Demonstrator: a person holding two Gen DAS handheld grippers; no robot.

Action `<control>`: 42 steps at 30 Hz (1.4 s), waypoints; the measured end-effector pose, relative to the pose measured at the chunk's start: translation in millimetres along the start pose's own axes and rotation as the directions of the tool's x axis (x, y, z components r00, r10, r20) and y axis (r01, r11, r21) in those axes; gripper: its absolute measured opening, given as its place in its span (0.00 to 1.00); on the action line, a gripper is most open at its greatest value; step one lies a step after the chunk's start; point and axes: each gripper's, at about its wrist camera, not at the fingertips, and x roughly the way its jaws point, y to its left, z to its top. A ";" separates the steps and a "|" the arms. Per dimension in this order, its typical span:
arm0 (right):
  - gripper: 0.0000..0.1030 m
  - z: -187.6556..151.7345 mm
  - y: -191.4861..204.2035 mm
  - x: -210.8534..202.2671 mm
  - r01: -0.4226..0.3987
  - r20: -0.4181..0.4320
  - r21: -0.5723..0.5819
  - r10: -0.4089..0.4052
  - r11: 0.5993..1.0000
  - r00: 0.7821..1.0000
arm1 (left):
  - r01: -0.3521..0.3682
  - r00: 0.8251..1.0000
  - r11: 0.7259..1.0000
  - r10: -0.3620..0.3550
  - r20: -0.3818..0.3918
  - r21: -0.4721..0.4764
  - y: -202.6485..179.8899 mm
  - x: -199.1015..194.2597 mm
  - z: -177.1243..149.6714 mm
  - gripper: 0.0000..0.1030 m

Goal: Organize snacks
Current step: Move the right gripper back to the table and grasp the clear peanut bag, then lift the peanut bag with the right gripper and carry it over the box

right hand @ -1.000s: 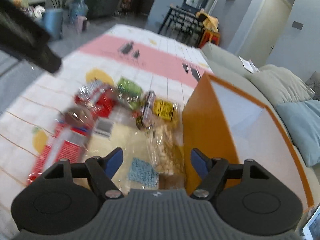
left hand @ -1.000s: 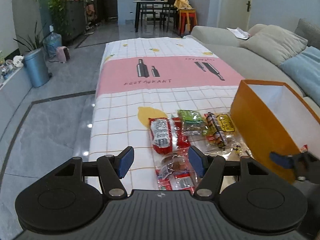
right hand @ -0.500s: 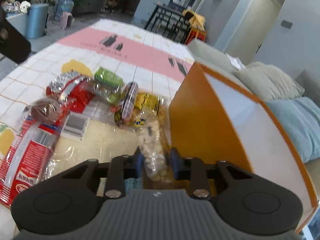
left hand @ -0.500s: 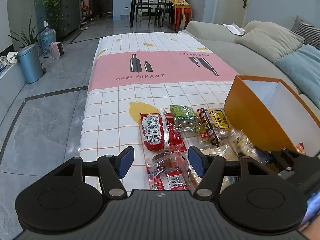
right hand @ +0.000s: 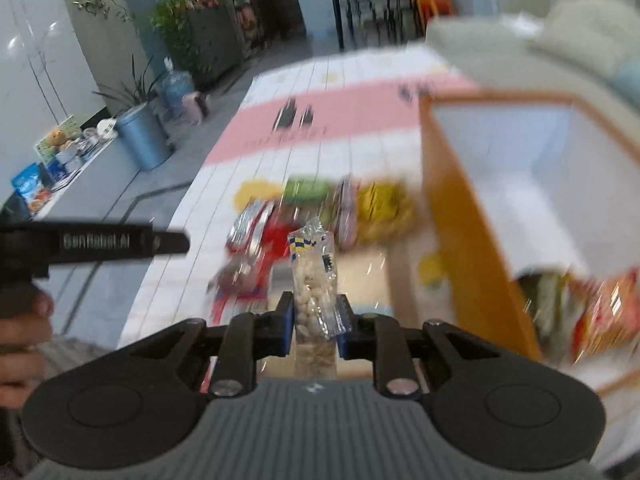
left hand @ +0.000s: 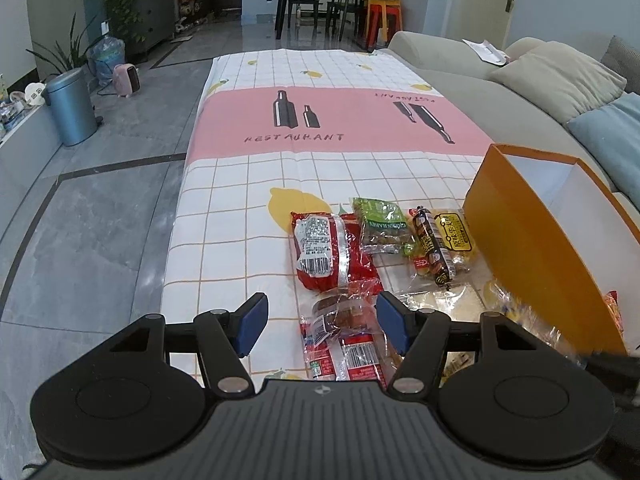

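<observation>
My right gripper (right hand: 313, 322) is shut on a clear bag of peanuts (right hand: 314, 276) and holds it lifted above the table, left of the orange box (right hand: 460, 216). A snack packet (right hand: 604, 312) lies inside the box. My left gripper (left hand: 320, 322) is open and empty, low over the near snacks. On the tablecloth lie a red packet (left hand: 324, 250), a green packet (left hand: 382, 226), a sausage (left hand: 432, 246), a yellow packet (left hand: 458, 234) and a brown-bread packet (left hand: 340, 314). The orange box (left hand: 524, 248) stands to their right.
The long table with a checked and pink cloth (left hand: 340, 120) stretches ahead. A grey sofa with cushions (left hand: 552, 76) runs along the right. A blue bin (left hand: 72, 108) stands on the floor to the left. The left gripper's arm (right hand: 100, 240) shows in the right wrist view.
My right gripper closed on the peanut bag and lifted it off the table, swinging up and toward the box. My left gripper stayed open and shifted slightly.
</observation>
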 end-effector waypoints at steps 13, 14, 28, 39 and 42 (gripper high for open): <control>0.19 -12.6 -5.6 26.0 -0.062 0.020 -0.029 0.062 0.998 0.998 | -0.015 1.000 1.000 0.015 -0.009 0.016 -4.6 5.4 1.3 0.71; 0.19 -11.4 -4.4 24.3 -0.060 0.031 -0.041 0.061 0.997 0.998 | -0.015 1.000 1.000 0.015 -0.010 0.013 -4.1 5.9 1.7 0.71; 0.19 20.6 -31.2 -41.6 -0.126 0.213 0.027 0.118 0.992 0.970 | 0.056 0.997 0.998 -0.056 -0.058 0.003 -26.6 4.8 -2.2 0.71; 0.19 19.2 -74.9 -100.7 -0.139 0.319 0.083 0.106 0.987 0.942 | 0.113 0.991 0.986 -0.104 -0.082 0.120 -85.9 -1.3 -13.9 0.71; 0.19 17.7 -84.1 -107.6 -0.130 0.324 0.074 0.099 0.989 0.941 | 0.117 0.989 0.983 -0.104 -0.103 0.141 -96.3 4.2 -13.8 0.72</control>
